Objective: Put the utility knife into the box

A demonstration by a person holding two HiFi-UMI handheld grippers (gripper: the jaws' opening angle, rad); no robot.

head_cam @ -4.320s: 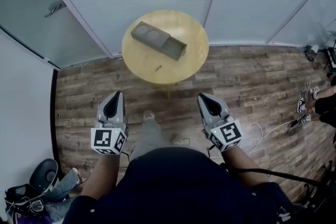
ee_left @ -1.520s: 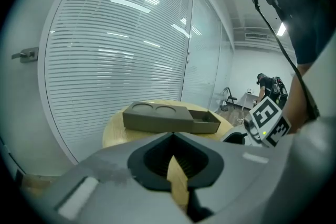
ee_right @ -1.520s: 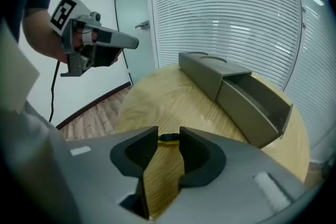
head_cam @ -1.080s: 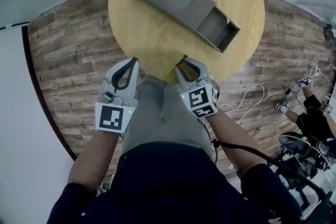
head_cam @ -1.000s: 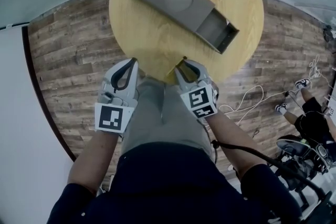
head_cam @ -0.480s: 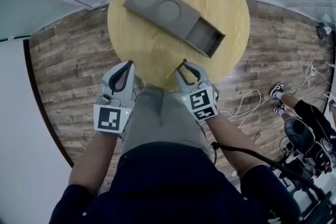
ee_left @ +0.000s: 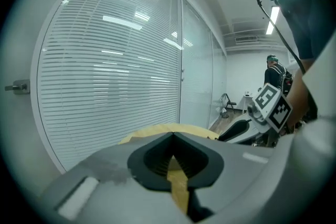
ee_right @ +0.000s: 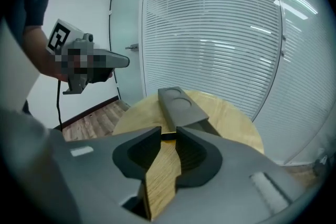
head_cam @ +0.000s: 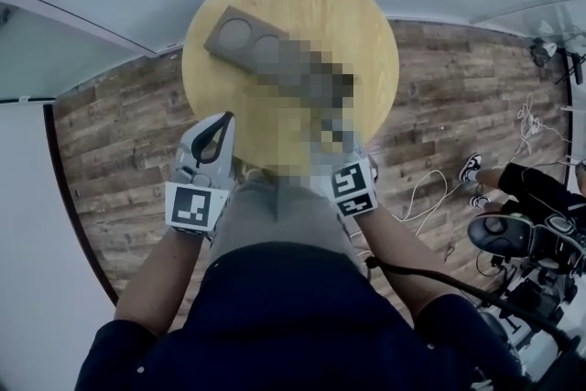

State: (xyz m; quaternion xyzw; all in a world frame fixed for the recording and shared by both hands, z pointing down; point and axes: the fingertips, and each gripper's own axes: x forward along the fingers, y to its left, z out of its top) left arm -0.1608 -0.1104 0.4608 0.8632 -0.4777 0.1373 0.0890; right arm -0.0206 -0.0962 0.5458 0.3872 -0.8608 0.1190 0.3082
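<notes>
- Between the right claw's tips sits the utility knife, grasped crosswise; the jaws have just been closing on it;
- just beyond lies the grey box, two round hollows in its top, on the round wooden counter;
- left claw clenched, empty.

Utility knife sits crosswise in the right tool, jaws just tightened, before the grey box.

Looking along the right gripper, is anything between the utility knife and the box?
Nothing visible. The right gripper, jaws just closing, holds the utility knife at its tips; the box lies straight ahead on the bare table.
</notes>
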